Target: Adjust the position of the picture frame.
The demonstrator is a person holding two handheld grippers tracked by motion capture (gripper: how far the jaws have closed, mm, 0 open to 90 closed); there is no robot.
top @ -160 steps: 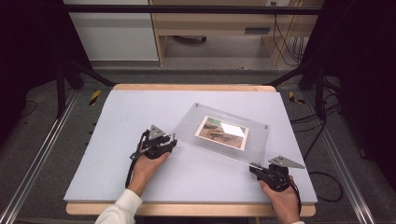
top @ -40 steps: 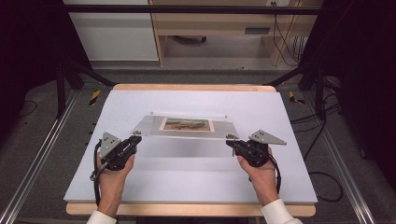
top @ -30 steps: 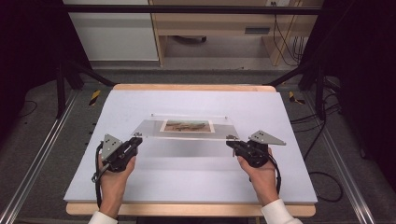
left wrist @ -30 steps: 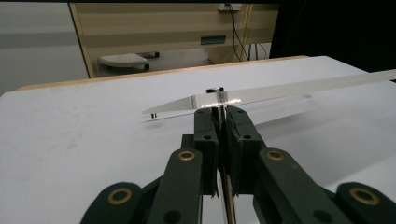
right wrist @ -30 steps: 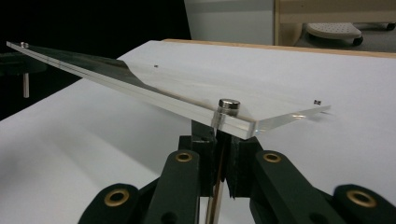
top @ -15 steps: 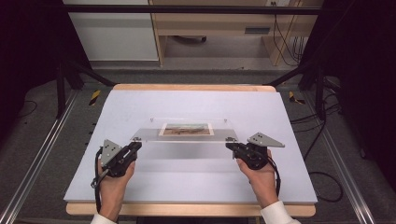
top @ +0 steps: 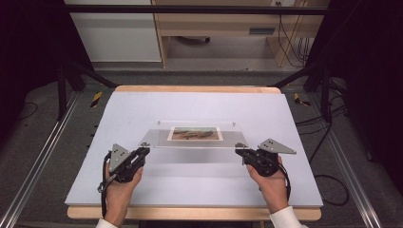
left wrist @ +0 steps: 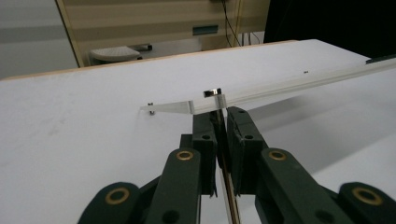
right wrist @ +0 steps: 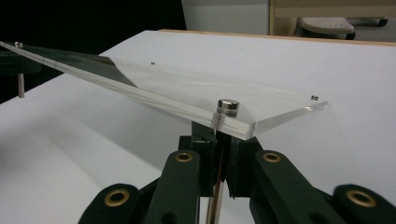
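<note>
Our left tool is closed tight on the metal post under the near left corner of a clear frame. Our right tool is closed the same way on the post under the near right corner. Between them the frame hangs near edge raised, far edge low toward the white surface; whether the far edge touches it we cannot tell. A small picture sits in the frame's middle. To do this well, we judge both hands should move together at one height and keep the same spacing, since a twist or a pull apart could slip a thin post out of its grip. Lower the near edge slowly so the sheet lands flat and does not slap down.
</note>
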